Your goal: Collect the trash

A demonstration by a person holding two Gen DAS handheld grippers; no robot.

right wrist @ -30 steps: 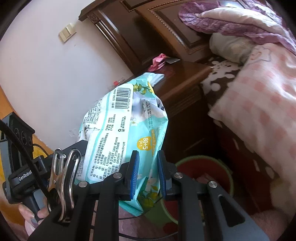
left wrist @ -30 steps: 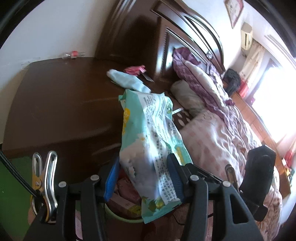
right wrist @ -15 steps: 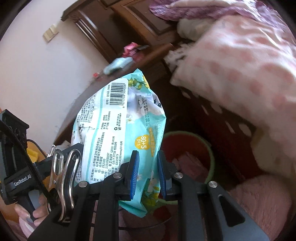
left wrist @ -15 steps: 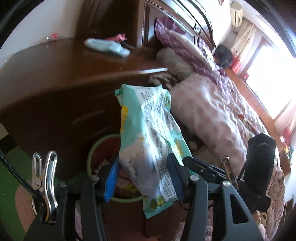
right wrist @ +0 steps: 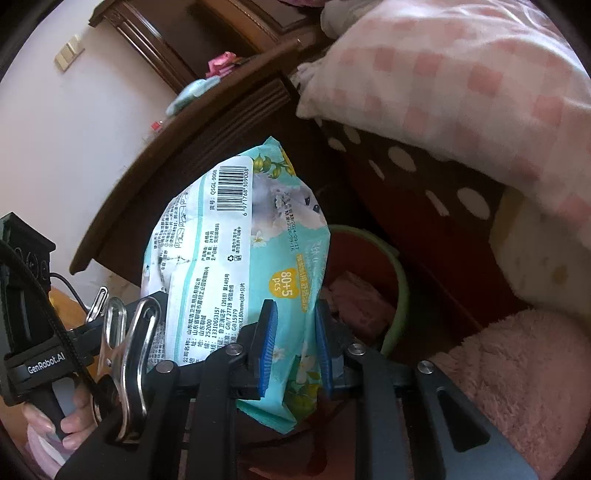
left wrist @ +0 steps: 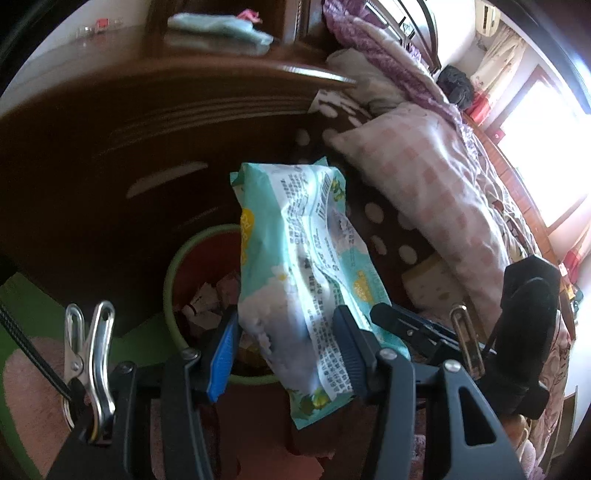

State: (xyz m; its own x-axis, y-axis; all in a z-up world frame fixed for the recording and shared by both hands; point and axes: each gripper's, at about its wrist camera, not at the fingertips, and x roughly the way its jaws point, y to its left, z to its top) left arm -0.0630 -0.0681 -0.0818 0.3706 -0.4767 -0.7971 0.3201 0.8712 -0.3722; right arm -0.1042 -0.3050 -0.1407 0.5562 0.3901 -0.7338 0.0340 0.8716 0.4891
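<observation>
A teal wet-wipes packet (left wrist: 303, 258) is held upright by both grippers over a round trash bin with a green rim (left wrist: 173, 258) and paper scraps inside. My left gripper (left wrist: 286, 343) is shut on the packet's wide lower part. My right gripper (right wrist: 293, 343) is shut on the packet's (right wrist: 236, 258) bottom edge, with the bin (right wrist: 400, 280) just behind it. More trash lies on the nightstand top: a light blue packet (left wrist: 218, 29) and a pink wrapper (right wrist: 219, 62).
A dark wooden nightstand (left wrist: 110, 147) stands left of and behind the bin. The bed with a pink checked quilt (left wrist: 443, 192) is on the right. A pink fluffy rug (right wrist: 517, 369) lies on the floor by the bin.
Both grippers have moved down with the packet from nightstand height to just above the bin. The bin has come fully into view under the packet.
</observation>
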